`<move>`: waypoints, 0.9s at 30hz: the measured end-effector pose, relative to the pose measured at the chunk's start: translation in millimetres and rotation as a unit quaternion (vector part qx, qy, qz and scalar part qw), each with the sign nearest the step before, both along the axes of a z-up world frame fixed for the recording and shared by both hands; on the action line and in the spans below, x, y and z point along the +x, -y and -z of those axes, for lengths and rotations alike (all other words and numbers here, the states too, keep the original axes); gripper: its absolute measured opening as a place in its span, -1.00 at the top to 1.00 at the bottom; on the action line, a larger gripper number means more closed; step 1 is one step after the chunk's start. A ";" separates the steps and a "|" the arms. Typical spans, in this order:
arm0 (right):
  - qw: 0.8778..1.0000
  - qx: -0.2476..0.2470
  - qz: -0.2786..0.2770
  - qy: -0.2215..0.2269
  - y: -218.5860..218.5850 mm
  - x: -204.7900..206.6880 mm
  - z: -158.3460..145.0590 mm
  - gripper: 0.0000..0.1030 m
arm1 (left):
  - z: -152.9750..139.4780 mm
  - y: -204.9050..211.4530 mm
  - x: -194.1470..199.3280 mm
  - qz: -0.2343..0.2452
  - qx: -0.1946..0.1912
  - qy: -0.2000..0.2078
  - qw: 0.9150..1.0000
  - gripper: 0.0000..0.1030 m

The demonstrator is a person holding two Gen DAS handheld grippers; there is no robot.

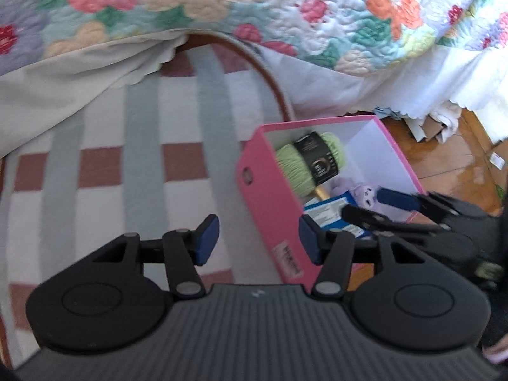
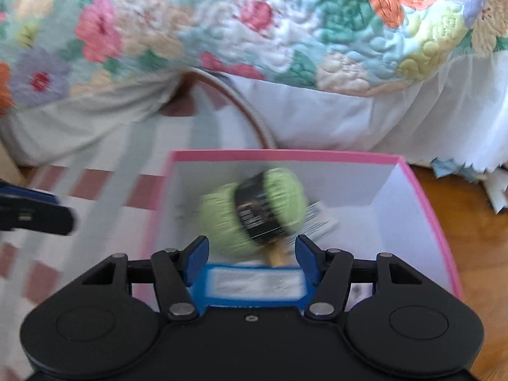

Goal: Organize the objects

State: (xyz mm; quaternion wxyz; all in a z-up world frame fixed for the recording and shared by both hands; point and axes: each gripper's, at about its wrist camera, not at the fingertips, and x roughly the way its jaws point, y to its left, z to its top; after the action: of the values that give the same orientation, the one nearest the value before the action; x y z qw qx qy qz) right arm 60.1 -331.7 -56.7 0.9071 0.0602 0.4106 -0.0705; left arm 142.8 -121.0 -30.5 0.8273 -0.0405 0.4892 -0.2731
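My right gripper (image 2: pixel 252 258) hangs over the pink box (image 2: pixel 441 238) at centre frame, jaws spread wide, gripping nothing; green yarn (image 2: pixel 254 209) lies inside. My left gripper (image 1: pixel 258 238) gapes empty over the striped rug (image 1: pixel 143 146), lower left.

Pink box (image 2: pixel 443 241): cardboard, matt outside, smooth white inside. Green yarn skein (image 2: pixel 250 211): fuzzy wound fibre, glossy black paper band. Purple plush toy (image 1: pixel 365 193): soft cloth. Blue packet (image 2: pixel 254 282): glossy printed card. Quilt (image 1: pixel 254 9): stitched, puffy floral cloth. Rug (image 1: pixel 127 146): woven, matt. Floor (image 1: pixel 451 158): polished wood, shiny. Left gripper (image 1: pixel 258 238): matt black plastic, metal pivots, blue rubbery pads.
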 end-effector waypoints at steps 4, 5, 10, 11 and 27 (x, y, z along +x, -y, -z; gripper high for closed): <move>0.999 0.041 -0.003 0.012 -23.9 -26.0 -24.8 -0.38 | -17.0 -29.1 -16.0 -0.034 0.037 0.009 0.999 -0.19; 0.999 0.043 -0.003 0.013 -29.2 -32.2 -32.5 -0.40 | -21.4 -36.0 -19.8 -0.041 0.036 0.007 0.999 -0.22; 0.998 0.047 -0.005 0.029 -44.5 -56.0 -70.0 -0.48 | -48.3 -71.7 -42.6 -0.069 0.018 0.008 0.997 -0.44; 0.998 0.050 -0.007 0.032 -46.6 -60.6 -77.6 -0.49 | -53.5 -75.9 -47.6 -0.074 0.024 0.015 0.997 -0.46; 0.999 0.018 -0.024 0.015 -80.1 -99.8 -114.8 -0.88 | -77.5 -124.9 -105.3 -0.101 0.078 0.035 0.991 -0.90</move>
State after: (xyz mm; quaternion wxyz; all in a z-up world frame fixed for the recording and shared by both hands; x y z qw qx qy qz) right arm -39.8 -251.7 58.2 0.9135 0.0679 0.3992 -0.0403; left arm 37.5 3.9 47.0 0.8678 -0.0157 0.4731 -0.1509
